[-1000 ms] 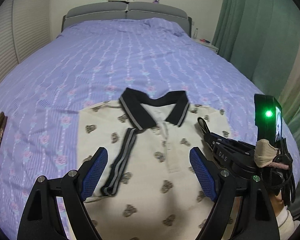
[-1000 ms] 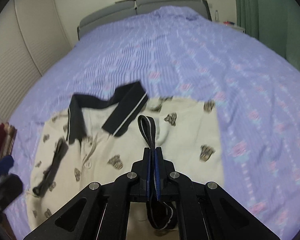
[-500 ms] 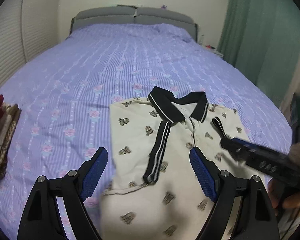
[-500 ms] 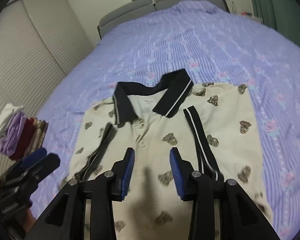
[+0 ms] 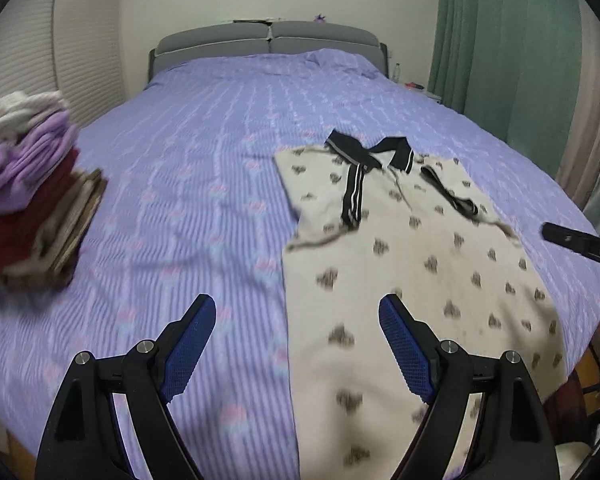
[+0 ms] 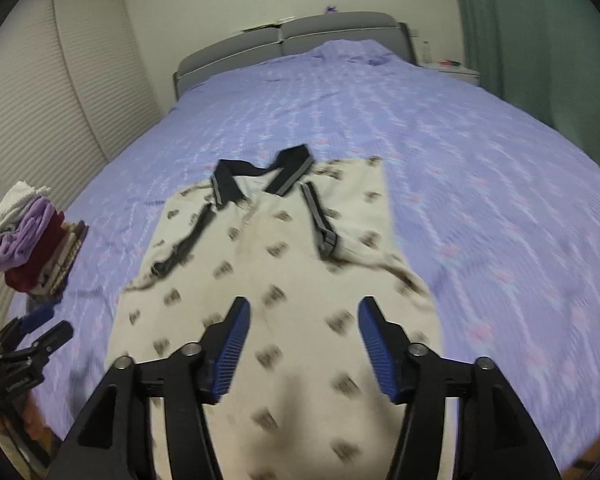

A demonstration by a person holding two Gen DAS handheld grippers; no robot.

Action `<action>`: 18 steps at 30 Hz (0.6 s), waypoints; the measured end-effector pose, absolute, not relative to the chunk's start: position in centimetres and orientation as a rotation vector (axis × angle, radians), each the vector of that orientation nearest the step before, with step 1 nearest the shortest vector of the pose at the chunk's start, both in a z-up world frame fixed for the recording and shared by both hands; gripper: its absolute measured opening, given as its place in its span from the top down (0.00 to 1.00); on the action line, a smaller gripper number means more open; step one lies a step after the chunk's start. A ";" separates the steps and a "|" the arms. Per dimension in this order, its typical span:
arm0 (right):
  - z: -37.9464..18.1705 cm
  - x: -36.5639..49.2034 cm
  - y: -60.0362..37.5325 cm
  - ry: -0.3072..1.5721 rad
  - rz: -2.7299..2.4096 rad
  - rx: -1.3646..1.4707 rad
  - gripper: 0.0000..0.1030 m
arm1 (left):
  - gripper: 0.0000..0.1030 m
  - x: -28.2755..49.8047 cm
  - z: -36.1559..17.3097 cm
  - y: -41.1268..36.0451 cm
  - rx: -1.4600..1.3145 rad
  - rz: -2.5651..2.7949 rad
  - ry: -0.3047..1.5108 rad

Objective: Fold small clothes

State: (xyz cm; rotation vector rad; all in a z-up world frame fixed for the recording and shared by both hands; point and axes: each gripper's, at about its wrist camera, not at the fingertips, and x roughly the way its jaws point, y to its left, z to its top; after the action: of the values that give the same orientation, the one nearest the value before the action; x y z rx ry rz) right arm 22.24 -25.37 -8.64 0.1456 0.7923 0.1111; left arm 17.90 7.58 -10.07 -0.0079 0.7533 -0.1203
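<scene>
Showing curtain (image 5: pixel 504 60), left view alone.

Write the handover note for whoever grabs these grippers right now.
Left gripper: jaws open, holding nothing, over the near left edge of the polo shirt.
Right gripper: jaws open, holding nothing, above the shirt's lower half.
Shirt lies face up on the bed, collar toward the headboard.
Done: both sleeves folded in over the chest.
Left: fold the body up, then add it to the stack of folded clothes.
</scene>
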 end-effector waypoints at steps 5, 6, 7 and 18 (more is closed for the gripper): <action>-8.2 17.5 -27.8 0.774 0.001 0.073 0.38 | 0.19 14.2 -10.6 7.3 -0.062 -0.097 0.772; -8.2 16.7 -28.2 0.775 -0.014 0.070 0.38 | 0.19 13.6 -11.0 7.3 -0.075 -0.099 0.782; -8.4 15.9 -28.7 0.777 -0.026 0.072 0.38 | 0.19 12.9 -11.4 7.2 -0.086 -0.104 0.793; -13.3 10.2 -31.8 0.915 -0.112 0.169 0.38 | 0.19 8.7 -14.9 7.6 -0.143 -0.087 0.910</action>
State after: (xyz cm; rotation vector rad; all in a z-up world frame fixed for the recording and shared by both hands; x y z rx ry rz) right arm 10.22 -31.76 -13.32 0.1692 0.9146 -0.1118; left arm 8.67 7.58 -14.94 -0.1428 0.9102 -0.0870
